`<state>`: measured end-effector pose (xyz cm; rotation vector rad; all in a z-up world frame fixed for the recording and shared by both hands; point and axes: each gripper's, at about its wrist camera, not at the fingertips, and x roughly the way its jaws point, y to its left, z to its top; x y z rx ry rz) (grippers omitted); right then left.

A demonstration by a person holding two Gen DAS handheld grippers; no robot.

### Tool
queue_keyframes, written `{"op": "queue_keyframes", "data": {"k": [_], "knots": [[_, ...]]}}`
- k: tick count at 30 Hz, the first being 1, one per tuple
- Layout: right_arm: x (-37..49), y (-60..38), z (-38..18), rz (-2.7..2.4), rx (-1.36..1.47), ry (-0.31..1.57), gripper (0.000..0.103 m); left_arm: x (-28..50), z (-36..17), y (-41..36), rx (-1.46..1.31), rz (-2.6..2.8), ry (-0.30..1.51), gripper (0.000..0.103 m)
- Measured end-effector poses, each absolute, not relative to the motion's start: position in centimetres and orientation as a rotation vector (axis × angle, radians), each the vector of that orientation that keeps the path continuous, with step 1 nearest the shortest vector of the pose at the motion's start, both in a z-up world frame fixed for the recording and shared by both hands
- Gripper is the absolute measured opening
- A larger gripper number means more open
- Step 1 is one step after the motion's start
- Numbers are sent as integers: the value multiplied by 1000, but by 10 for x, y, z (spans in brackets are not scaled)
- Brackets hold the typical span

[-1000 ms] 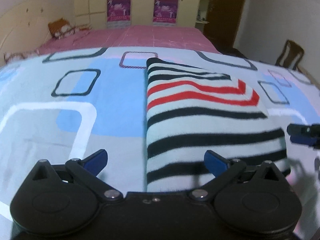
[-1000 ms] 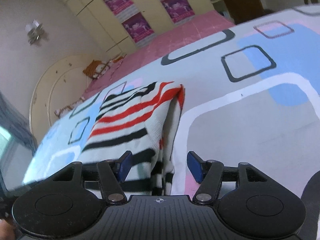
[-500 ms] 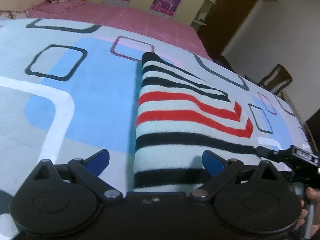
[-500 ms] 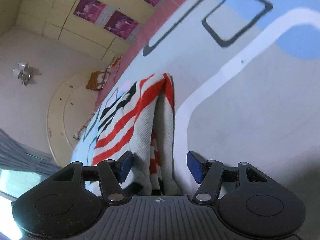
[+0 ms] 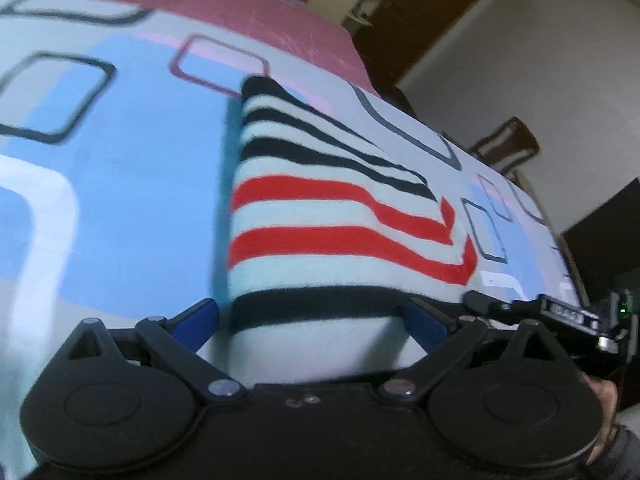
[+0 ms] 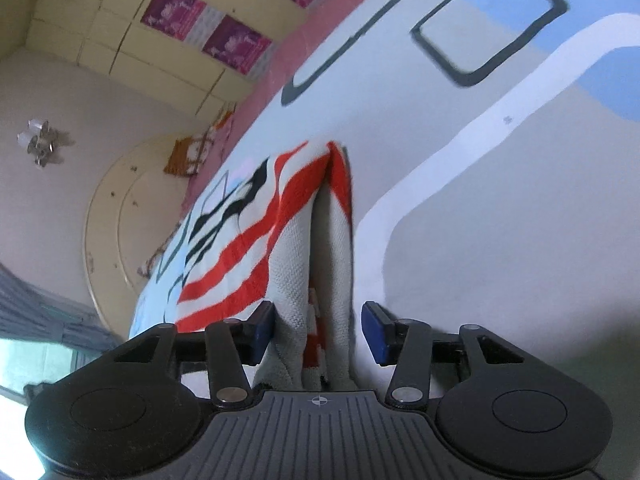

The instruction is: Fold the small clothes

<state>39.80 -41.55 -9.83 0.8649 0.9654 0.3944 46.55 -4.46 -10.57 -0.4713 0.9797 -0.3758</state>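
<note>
Pink wall posters (image 6: pixel 236 42) and cream cupboard doors back a bed (image 5: pixel 132 152) spread with a sheet of blue, white and grey patches and dark rounded squares. On it lies a folded sweater (image 5: pixel 320 224), white with black and red stripes.

From the left wrist view, the left hand-held gripper (image 5: pixel 316 318) has its blue fingers (image 5: pixel 200 316) spread wide on either side of the sweater's near end: the left finger sits just outside the sweater's left fold, over bare sheet, and the right one lies over the knit near its right side. Neither pad presses the cloth, so this gripper is released. Just beyond its right finger, the tip of the right hand-held gripper (image 5: pixel 474 300) reaches the sweater's right edge, with part of a hand (image 5: pixel 604 392) behind it.

From the right wrist view, the right hand-held gripper (image 6: pixel 318 332) straddles that edge, where the stacked layers stand up between its fingers (image 6: pixel 264 330). Its jaws have just been closing on the layers. The left pad is against the knit; the right pad stands just clear of it, with sheet showing behind, so the grasp is not complete.

Beyond the bed's far corner, to the right of the left gripper, stand a dark door (image 5: pixel 420 20) and a wooden chair (image 5: pixel 504 144).
</note>
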Motion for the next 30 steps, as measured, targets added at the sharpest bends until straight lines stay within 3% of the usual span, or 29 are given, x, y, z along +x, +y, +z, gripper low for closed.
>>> {"op": "queue_keyframes", "data": {"k": [7, 9, 13, 18, 30], "knots": [[411, -391, -88, 421, 686, 962, 47, 487, -111, -59, -432, -401, 1000, 95], [409, -382, -82, 413, 615, 950, 47, 488, -108, -64, -379, -396, 999, 88], [398, -374, -75, 397, 578, 914, 33, 483, -102, -68, -323, -403, 975, 73], [382, -351, -57, 342, 509, 849, 30, 476, -89, -69, -263, -411, 939, 58], [352, -280, -15, 367, 395, 759, 30, 443, -53, -22, -202, -401, 861, 56]]}}
